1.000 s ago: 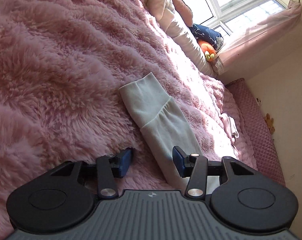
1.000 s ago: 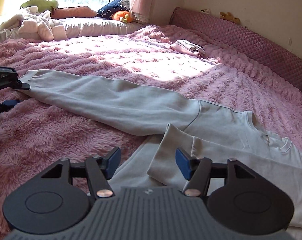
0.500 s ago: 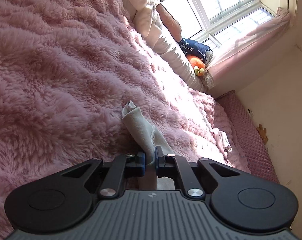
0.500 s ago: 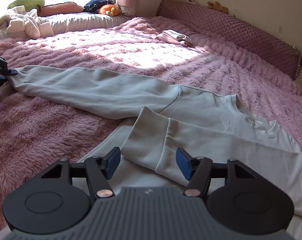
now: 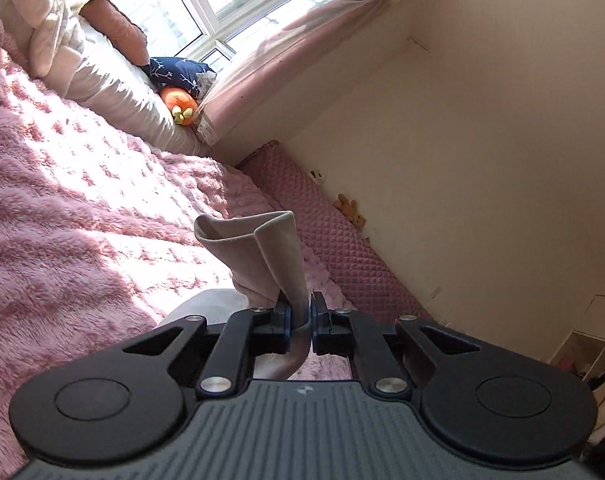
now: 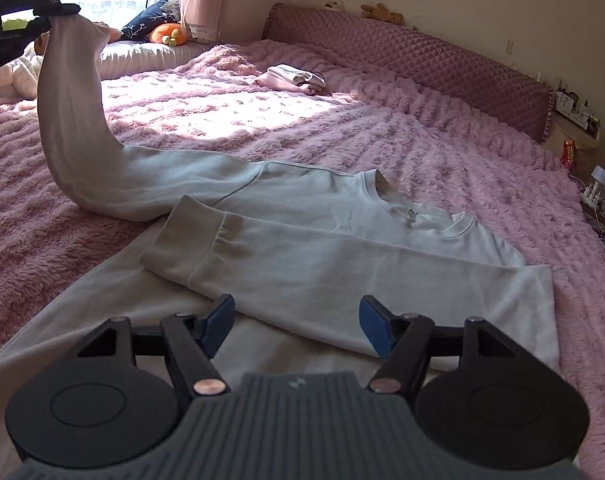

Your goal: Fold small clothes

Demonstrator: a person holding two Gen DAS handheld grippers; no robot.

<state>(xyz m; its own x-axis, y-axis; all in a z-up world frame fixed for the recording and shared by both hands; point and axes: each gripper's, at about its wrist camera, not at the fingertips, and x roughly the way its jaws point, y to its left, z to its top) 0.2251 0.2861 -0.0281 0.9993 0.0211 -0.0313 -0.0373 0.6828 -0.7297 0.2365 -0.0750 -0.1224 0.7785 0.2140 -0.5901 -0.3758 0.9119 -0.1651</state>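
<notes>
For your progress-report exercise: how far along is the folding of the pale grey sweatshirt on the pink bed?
Done: one long sleeve already lies folded across the pale grey cotton sweatshirt.
In hand: the left tongs are shut on the other sleeve's cuff, lifted above the fluffy pink blanket.
Left: laying that sleeve across and folding the body. The right tongs hover open.

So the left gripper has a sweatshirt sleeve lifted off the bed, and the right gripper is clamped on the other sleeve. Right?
Not quite. The right gripper is open above the folded sleeve, as the right wrist view shows. The left gripper does hold the lifted sleeve.
</notes>
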